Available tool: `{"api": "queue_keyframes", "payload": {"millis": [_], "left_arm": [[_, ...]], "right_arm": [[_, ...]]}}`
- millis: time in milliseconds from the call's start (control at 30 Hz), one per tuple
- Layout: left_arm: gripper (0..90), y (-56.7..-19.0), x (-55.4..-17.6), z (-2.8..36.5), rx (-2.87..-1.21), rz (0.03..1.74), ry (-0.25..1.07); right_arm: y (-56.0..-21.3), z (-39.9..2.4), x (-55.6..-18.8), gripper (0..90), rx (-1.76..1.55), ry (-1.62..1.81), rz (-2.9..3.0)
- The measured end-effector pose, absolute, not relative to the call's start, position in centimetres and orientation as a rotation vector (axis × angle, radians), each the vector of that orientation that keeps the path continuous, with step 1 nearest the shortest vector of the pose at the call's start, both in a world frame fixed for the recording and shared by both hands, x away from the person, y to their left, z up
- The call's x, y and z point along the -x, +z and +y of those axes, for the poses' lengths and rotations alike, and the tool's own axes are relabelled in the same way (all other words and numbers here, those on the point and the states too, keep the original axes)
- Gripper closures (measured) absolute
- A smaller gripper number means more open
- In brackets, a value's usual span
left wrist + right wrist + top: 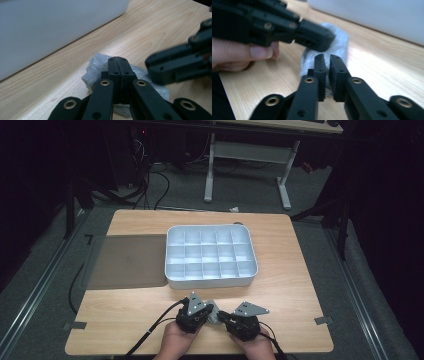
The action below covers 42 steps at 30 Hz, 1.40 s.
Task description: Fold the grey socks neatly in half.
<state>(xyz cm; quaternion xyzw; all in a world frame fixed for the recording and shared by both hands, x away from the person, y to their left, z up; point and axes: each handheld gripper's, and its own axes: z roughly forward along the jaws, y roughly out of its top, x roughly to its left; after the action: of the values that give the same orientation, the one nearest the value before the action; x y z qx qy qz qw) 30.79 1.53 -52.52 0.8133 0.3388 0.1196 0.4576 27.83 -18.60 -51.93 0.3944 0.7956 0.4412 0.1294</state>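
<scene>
On the near edge of the table point(295, 270), in front of the white tray point(210, 278) of empty compartments, both grippers meet over a small grey cloth point(212, 306). A dark mat point(125, 261) lies left of the tray. The cloth sits on the wood just short of the tray's front wall, bunched rather than flat. The left gripper point(119, 59) has its jaws pressed together with cloth under and around the tips, so it looks pinched. The right gripper point(326, 57) has its jaws nearly together, a thin gap left, the cloth at their tips; a grip there cannot be told. Judged from this, the step in hand is folding or gathering the cloth between the two tools. Next calls for a firm hold on both sides, then a lift clear of the wood toward the tray without dragging
</scene>
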Motion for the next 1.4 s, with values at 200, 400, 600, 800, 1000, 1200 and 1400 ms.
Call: {"api": "queue_keyframes", "payload": {"millis": [200, 400, 600, 800, 1000, 1200, 1400], "left_arm": [[90.0, -52.6, -30.7, 1.8, -1.994, 0.837, 0.274], [90.0, -52.7, -30.6, 1.9, -1.989, 0.837, 0.271], [90.0, -52.6, -30.6, 2.5, -1.976, 0.848, 0.260], [76.0, -51.8, -30.0, 3.9, -1.941, 0.851, 0.266], [70.9, -51.3, -30.2, 5.1, -1.902, 0.889, 0.293], [78.7, -52.4, -30.6, 4.5, -1.985, 0.919, 0.287], [77.7, -52.6, -30.5, 4.6, -1.995, 0.925, 0.282]], "right_arm": [[-51.8, -19.1, -28.8, 61.0, -1.288, 1.357, 2.264], [-52.6, -18.3, -29.3, 54.9, -1.354, 1.338, 2.304], [-53.0, -17.9, -29.8, 52.8, -1.383, 1.318, 2.340], [-53.1, -17.6, -29.8, 53.3, -1.361, 1.317, 2.351], [-53.1, -17.5, -29.9, 54.0, -1.360, 1.322, 2.365], [-53.2, -17.4, -30.1, 53.4, -1.373, 1.339, 2.391], [-53.3, -17.3, -30.2, 53.4, -1.387, 1.341, 2.398]]}}
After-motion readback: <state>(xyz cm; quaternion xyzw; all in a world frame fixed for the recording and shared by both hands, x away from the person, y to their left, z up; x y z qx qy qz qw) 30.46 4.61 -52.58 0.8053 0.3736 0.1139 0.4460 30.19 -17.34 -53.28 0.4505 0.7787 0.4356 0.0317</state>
